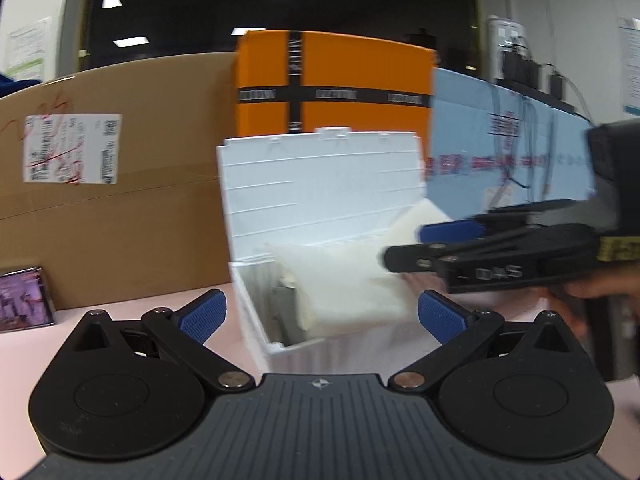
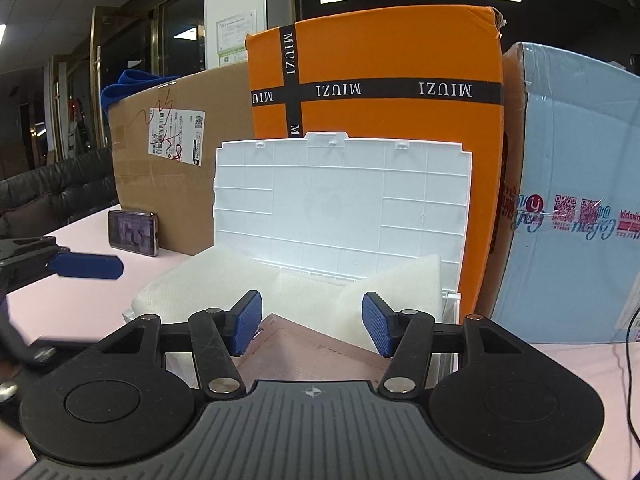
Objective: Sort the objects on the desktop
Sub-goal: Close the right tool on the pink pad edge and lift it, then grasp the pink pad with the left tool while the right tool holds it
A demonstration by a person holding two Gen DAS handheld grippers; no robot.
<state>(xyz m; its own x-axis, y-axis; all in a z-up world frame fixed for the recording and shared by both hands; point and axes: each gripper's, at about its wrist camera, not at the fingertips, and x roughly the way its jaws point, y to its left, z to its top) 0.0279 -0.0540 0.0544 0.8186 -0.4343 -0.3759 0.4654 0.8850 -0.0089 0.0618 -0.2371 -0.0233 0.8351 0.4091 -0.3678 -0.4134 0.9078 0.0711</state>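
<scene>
The right gripper point(image 2: 312, 326), jaws spread wide and empty, hovers over the open white box point(image 2: 340, 208) on the pink table point(image 2: 80, 300), white cloth point(image 2: 208, 280) hiding its contents, while the left gripper point(image 1: 320, 316) gapes beside it.

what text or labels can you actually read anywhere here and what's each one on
"MIUZI": repeated on the black bands of the orange box, printed upside down.
"DAS": apparently, on the right gripper body, blurred.
"kidsw...": cut off, on the light blue box; its other script and QR codes are unreadable.
Shipping label on the cardboard box: too small to read.
</scene>
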